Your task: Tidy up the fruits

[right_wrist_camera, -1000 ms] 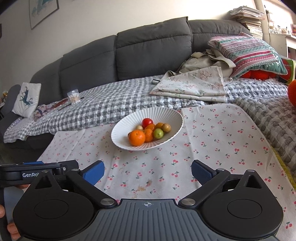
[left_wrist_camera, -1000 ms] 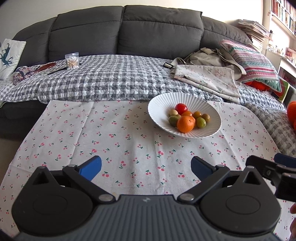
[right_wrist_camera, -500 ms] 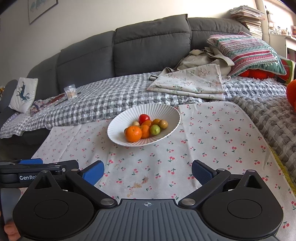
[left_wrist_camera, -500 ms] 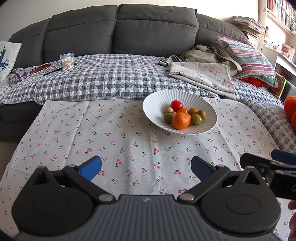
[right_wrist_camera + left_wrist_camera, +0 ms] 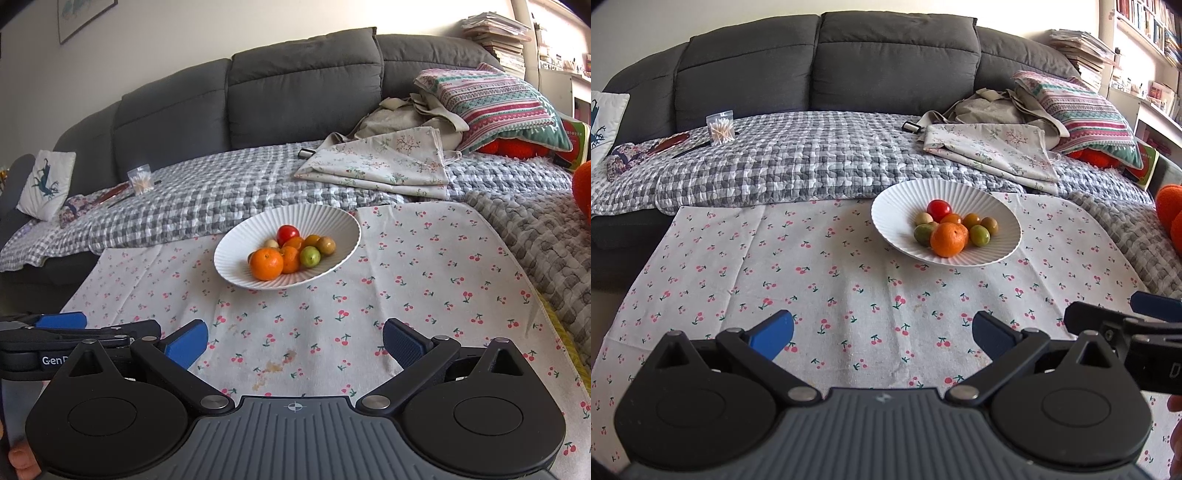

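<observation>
A white ribbed bowl rests on the cherry-print cloth and holds several small fruits. Among them are a large orange, a red tomato and a green fruit. My left gripper hovers open over the near part of the cloth, well short of the bowl, nothing between its blue pads. My right gripper is open too, empty, beside the left one at about the same distance from the bowl.
Behind the cloth a grey checked blanket covers a dark sofa. Folded floral fabric, a striped cushion and a cotton-swab box lie on it. An orange plush object sits at the right edge.
Both grippers have drawn back and risen slightly, so the bowl looks smaller and higher in both views. Their jaws stay open and the fruits have not moved.
</observation>
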Tool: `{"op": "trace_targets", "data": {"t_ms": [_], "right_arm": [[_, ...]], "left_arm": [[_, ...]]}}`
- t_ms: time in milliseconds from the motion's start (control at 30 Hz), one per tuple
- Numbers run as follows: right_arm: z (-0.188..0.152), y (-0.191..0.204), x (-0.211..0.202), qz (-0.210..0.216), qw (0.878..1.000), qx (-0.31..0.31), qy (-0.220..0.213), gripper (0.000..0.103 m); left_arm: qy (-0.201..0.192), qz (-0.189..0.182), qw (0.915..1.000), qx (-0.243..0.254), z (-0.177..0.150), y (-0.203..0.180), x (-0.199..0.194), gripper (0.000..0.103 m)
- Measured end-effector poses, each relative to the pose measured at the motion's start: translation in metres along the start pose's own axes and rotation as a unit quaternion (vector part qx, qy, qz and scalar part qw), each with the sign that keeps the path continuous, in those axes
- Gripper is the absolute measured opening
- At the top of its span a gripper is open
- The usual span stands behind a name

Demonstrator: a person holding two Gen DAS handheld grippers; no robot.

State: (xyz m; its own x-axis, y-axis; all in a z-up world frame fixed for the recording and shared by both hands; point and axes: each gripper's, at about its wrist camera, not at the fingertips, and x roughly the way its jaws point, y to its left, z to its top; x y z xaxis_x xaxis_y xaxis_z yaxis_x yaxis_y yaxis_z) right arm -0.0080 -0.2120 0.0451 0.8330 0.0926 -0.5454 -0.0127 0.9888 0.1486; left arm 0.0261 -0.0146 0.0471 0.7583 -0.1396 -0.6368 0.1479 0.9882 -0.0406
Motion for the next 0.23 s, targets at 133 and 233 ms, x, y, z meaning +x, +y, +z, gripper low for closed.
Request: {"op": "trace_targets", "data": {"t_ms": [133,233], "right_arm": [[-0.0001,0.0003,0.0000,-0.001,1.000,0.000,0.000,0.102],[0.0000,0.0004,0.0000,0.000,1.000,0.000,0.000,0.102]], "left_arm": [[-0.001,0.003,1.0000,0.004,-0.0002,-0.0008,-0.0005,0.102],[0.001,-0.002,1.0000,0.002,-0.0001,-0.0007,-0.0005,0.102]]}}
